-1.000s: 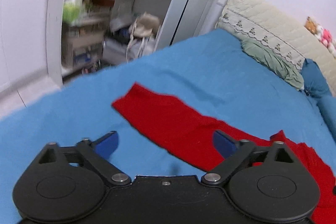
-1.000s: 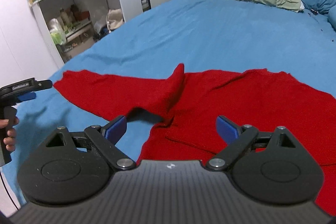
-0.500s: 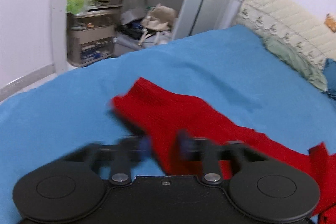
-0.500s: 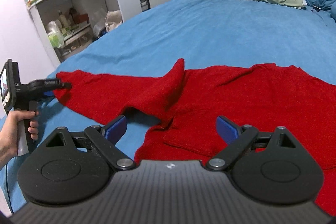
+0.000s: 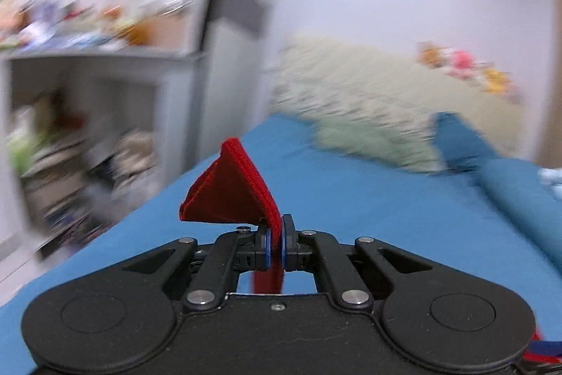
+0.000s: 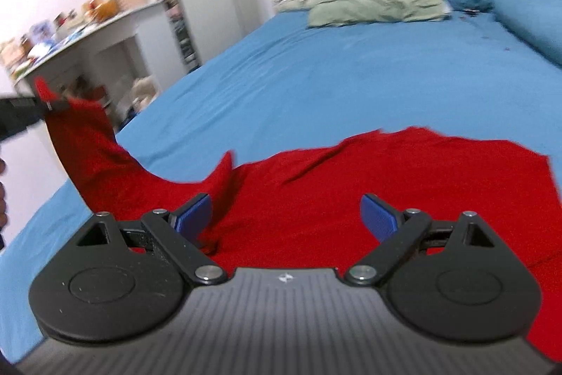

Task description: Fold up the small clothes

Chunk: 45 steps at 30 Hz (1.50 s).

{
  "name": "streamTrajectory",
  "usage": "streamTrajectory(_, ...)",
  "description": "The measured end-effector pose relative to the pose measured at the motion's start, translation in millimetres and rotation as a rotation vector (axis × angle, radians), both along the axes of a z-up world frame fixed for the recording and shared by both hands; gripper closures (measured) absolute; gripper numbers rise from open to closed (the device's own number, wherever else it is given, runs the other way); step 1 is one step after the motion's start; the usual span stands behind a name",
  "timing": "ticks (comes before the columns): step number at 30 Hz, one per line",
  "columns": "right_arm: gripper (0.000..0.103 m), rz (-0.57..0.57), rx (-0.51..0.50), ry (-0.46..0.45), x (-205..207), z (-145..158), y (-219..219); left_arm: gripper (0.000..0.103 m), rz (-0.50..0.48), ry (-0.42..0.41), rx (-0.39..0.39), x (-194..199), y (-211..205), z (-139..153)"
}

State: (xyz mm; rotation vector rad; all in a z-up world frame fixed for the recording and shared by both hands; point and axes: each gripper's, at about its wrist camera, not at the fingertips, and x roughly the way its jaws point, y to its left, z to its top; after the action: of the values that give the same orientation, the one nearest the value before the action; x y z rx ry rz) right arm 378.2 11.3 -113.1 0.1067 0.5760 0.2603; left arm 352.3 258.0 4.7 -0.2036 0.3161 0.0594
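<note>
Left gripper (image 5: 276, 246) clamped on the cuff of the red garment (image 6: 386, 185), sleeve lifted off the blue bed (image 6: 333, 76); right gripper (image 6: 286, 217) spread wide, empty, above the body lying just ahead; likely risk: thin pinch slipping, or unpinned body dragging along.

No words, numbers or brand names can be read in either view. The one sign is a small pale emblem (image 6: 285, 278), shaped like a lightning bolt or star, on the ribbed grey body of the right gripper (image 6: 286, 217), just behind and midway between its two finger arms. The items on the shelf (image 6: 87, 30) far off to that gripper's left are too blurred for any label to be made out.
</note>
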Motion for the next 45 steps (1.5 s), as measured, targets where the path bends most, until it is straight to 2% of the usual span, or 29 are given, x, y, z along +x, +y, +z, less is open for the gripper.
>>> streamTrajectory(3,0.000,-0.058,0.006,-0.025,-6,14,-34,0.098,-0.128,-0.015,0.023,12,-71,12)
streamTrajectory(6,0.000,-0.120,-0.015,-0.045,-12,25,-73,0.099,-0.243,0.020,0.038,28,-141,-2)
streamTrajectory(8,0.000,-0.160,-0.040,-0.041,-16,27,-101,0.099,-0.314,0.076,0.046,37,-186,-28)
streamTrajectory(11,0.000,-0.207,-0.068,-0.014,-20,21,-137,0.099,-0.394,0.203,0.101,48,-248,-87)
streamTrajectory(14,0.000,-0.233,-0.083,0.042,-21,6,-165,0.099,-0.427,0.329,0.129,54,-281,-138)
streamTrajectory(18,0.000,-0.240,-0.097,0.092,-23,-15,-185,0.096,-0.436,0.382,0.133,58,-287,-161)
streamTrajectory(19,0.000,-0.240,-0.093,0.096,-23,-20,-187,0.089,-0.443,0.376,0.136,55,-287,-160)
streamTrajectory(20,0.000,-0.239,-0.086,0.100,-24,-24,-189,0.064,-0.449,0.367,0.142,52,-284,-156)
streamTrajectory(21,0.000,-0.239,-0.077,0.102,-24,-27,-191,0.051,-0.449,0.352,0.146,50,-277,-150)
streamTrajectory(22,0.000,-0.239,-0.065,0.102,-23,-29,-192,0.032,-0.438,0.324,0.150,39,-269,-145)
streamTrajectory(25,0.000,-0.220,-0.032,0.094,-18,-30,-184,0.024,-0.359,0.208,0.168,3,-229,-121)
streamTrajectory(26,0.000,-0.203,-0.024,0.089,-15,-29,-179,0.013,-0.313,0.188,0.185,-7,-215,-117)
streamTrajectory(27,0.000,-0.180,-0.022,0.084,-13,-30,-173,0.009,-0.243,0.167,0.204,-16,-198,-116)
streamTrajectory(29,0.000,-0.127,-0.035,0.088,-7,-33,-158,0.006,-0.163,0.163,0.225,-23,-171,-117)
streamTrajectory(32,0.000,-0.045,-0.093,0.083,1,-43,-125,0.006,-0.078,0.218,0.277,-15,-141,-125)
streamTrajectory(33,0.000,-0.019,-0.123,0.074,4,-47,-112,0.006,-0.059,0.240,0.265,-12,-131,-131)
streamTrajectory(35,0.000,0.019,-0.181,0.058,13,-52,-88,0.007,-0.053,0.293,0.193,-9,-111,-144)
streamTrajectory(37,0.013,0.067,-0.240,0.038,25,-56,-65,0.007,-0.044,0.348,0.132,-6,-98,-155)
streamTrajectory(41,0.027,0.113,-0.393,0.017,52,-67,-31,0.009,-0.066,0.410,0.114,-3,-91,-166)
streamTrajectory(42,0.036,0.126,-0.419,0.017,58,-70,-25,0.009,-0.075,0.414,0.115,-5,-91,-165)
streamTrajectory(43,0.058,0.149,-0.430,0.023,65,-72,-22,0.009,-0.084,0.416,0.117,-4,-91,-165)
streamTrajectory(45,0.083,0.193,-0.423,0.049,76,-73,-19,0.010,-0.096,0.422,0.124,-10,-94,-169)
